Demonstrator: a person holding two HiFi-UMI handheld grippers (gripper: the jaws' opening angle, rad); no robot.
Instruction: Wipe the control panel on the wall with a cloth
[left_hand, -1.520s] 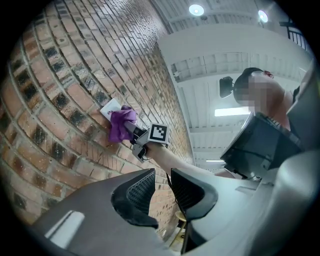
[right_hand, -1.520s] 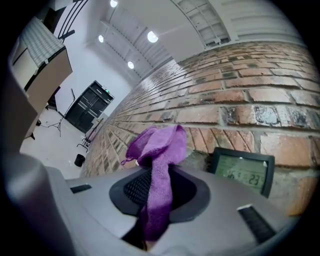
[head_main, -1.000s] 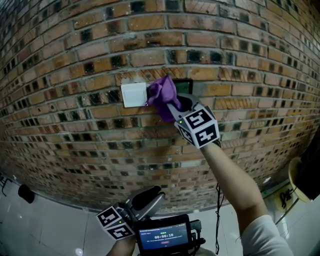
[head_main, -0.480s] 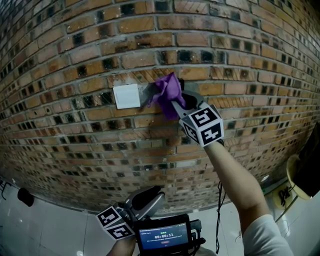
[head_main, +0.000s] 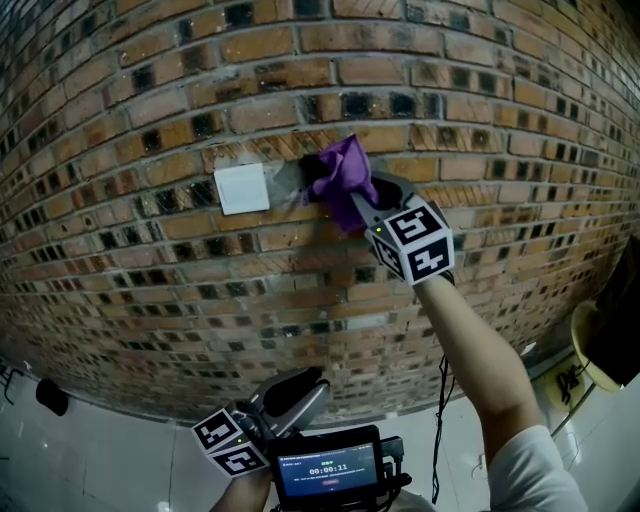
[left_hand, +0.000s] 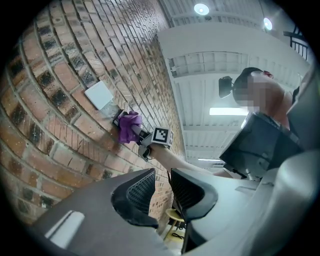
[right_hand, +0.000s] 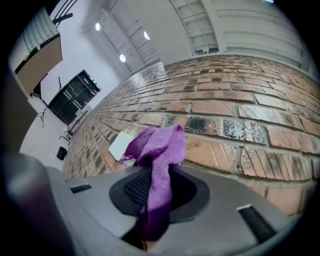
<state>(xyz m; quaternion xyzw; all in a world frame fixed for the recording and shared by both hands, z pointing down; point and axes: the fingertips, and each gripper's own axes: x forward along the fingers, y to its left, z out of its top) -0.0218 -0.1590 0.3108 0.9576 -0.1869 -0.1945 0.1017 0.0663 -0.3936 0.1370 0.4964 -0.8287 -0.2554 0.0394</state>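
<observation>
Purple cloth (head_main: 343, 170) clamped in right hand-held gripper (head_main: 362, 207), pressed against brick wall (head_main: 150, 250)

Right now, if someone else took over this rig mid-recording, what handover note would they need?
Right tongs: shut on the purple cloth, raised to the brick wall, with the cloth bunched at the control panel.
Left tongs: a little apart, empty, held low and away from the wall.
Panel: dark, mostly covered by the cloth, just right of a white plate.
Done: the cloth is gripped and brought to the panel; how much is wiped cannot be told.
Left: probably rub across the whole panel face, then draw the cloth away.
</observation>
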